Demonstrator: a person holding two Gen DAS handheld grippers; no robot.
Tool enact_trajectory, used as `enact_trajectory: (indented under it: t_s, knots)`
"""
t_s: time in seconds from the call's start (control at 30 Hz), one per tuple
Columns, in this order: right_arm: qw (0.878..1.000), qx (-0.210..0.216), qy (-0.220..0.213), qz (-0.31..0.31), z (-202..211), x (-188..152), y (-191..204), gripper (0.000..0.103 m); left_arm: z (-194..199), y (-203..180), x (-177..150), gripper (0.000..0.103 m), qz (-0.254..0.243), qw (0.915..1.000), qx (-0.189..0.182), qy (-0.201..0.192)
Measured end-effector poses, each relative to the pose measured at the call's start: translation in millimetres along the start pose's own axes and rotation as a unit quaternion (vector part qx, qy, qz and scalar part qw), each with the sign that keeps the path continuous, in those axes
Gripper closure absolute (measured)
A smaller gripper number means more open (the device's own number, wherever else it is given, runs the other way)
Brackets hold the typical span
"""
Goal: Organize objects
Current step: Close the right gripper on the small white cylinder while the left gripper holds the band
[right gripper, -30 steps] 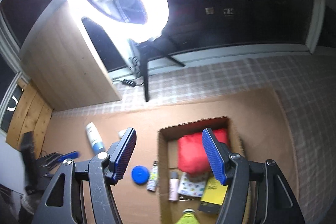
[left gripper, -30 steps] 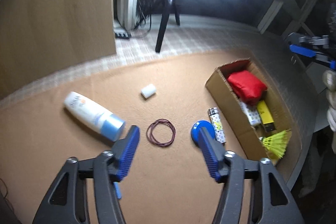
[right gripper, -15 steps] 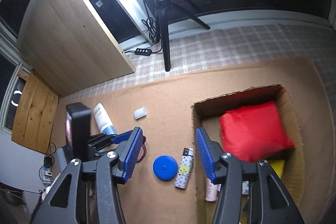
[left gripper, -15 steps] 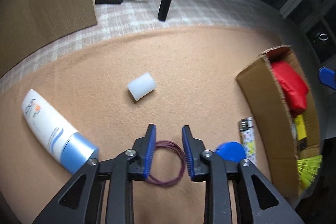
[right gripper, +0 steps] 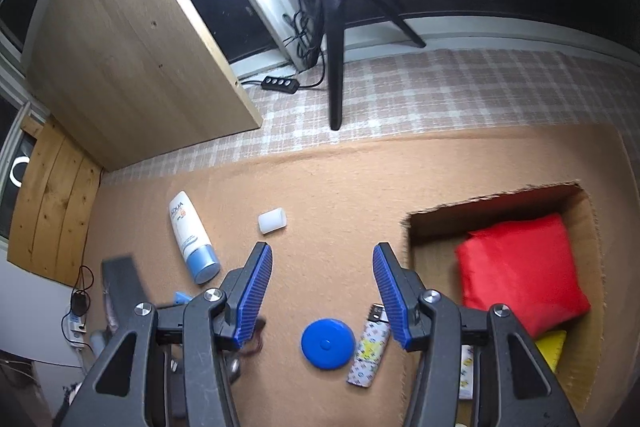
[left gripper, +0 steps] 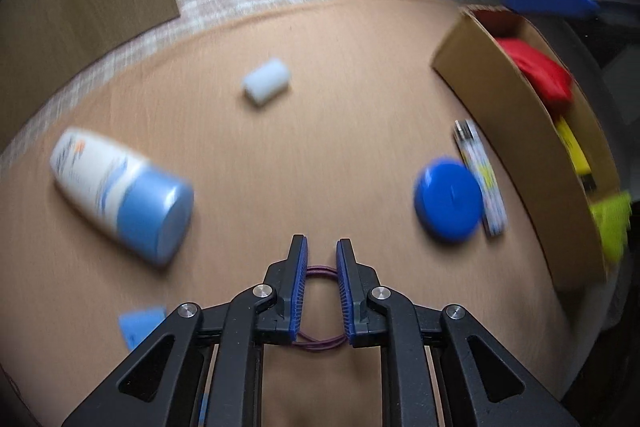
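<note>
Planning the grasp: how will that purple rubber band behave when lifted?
The rubber band is a thin loop lying flat, so it will probably go limp and droop. It looks very light. The left hand-held gripper, jaws closing around it, may only catch one strand.

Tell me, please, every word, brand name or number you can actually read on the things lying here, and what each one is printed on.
"AQUA": on the white lotion bottle with the blue cap, read in the right wrist view; the smaller print below it is too small to read.
Patterned lighter: only a pattern, no readable words.
Yellow packet in the cardboard box: no readable text.
Blue round disc: no text visible.
</note>
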State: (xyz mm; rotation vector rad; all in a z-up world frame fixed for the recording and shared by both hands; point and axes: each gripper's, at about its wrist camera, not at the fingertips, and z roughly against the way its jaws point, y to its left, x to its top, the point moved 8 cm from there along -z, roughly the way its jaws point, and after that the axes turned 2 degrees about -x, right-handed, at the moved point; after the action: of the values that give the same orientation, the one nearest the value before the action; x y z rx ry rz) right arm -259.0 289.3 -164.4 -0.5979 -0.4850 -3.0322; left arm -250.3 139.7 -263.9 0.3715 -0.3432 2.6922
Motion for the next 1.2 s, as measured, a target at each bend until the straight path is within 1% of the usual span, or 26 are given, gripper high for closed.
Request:
enact_trajectory:
  t_s: [0.13, 0.27, 0.37, 0.43, 0.53, 0.7, 0.73, 0.8, 0.87, 0.93, 1.07, 1.13, 1.2]
  knots:
    - [1.000, 0.000, 0.011, 0.010, -20.5, 1.4, 12.8, 0.055, 14.8, 0.9, -36.4, 0.087, 0.021, 0.9996, -0.020, -0.006]
    - [1.000, 0.001, 0.023, 0.020, -48.3, 4.1, 28.0, 0.055, 28.7, 4.3, -60.6, 0.087, 0.034, 0.9992, -0.017, -0.011]
    - [0.999, -0.002, 0.024, 0.022, -72.1, 9.2, 39.0, 0.059, 43.9, 11.0, -69.3, 0.087, 0.053, 0.9980, -0.023, -0.027]
    - [0.999, -0.013, 0.024, 0.023, -84.5, 12.5, 43.2, 0.061, 53.5, 15.1, -74.6, 0.085, 0.064, 0.9970, -0.026, -0.034]
    - [0.999, -0.023, 0.030, 0.029, -105.5, 16.8, 52.1, 0.064, 63.9, 22.1, -78.7, 0.084, 0.069, 0.9964, -0.020, -0.044]
    - [0.997, -0.044, 0.038, 0.045, -132.3, 22.0, 63.0, 0.075, 74.3, 31.4, -85.6, 0.083, 0.083, 0.9949, -0.017, -0.055]
    - [0.997, -0.049, 0.040, 0.049, -134.8, 21.8, 63.9, 0.076, 75.3, 34.2, -86.6, 0.083, 0.086, 0.9946, -0.016, -0.056]
    - [0.996, -0.057, 0.047, 0.058, -141.5, 20.2, 66.4, 0.082, 74.4, 38.3, -86.4, 0.083, 0.089, 0.9943, -0.014, -0.057]
    - [0.994, -0.064, 0.057, 0.067, -146.8, 16.1, 67.6, 0.083, 75.0, 41.7, -87.0, 0.083, 0.091, 0.9940, -0.013, -0.058]
    - [0.993, -0.068, 0.057, 0.080, -145.8, 12.9, 69.8, 0.084, 75.9, 45.0, -88.2, 0.083, 0.096, 0.9935, -0.015, -0.060]
    - [0.991, -0.064, 0.068, 0.100, -140.4, 1.7, 72.4, 0.085, 76.1, 50.8, -88.2, 0.083, 0.105, 0.9925, -0.018, -0.061]
    - [0.989, -0.066, 0.070, 0.116, -135.4, -6.6, 72.3, 0.085, 76.1, 53.7, -89.7, 0.083, 0.110, 0.9919, -0.021, -0.060]
    - [0.987, -0.060, 0.078, 0.124, -129.4, -18.3, 71.1, 0.086, 75.6, 54.5, -92.0, 0.083, 0.113, 0.9915, -0.022, -0.060]
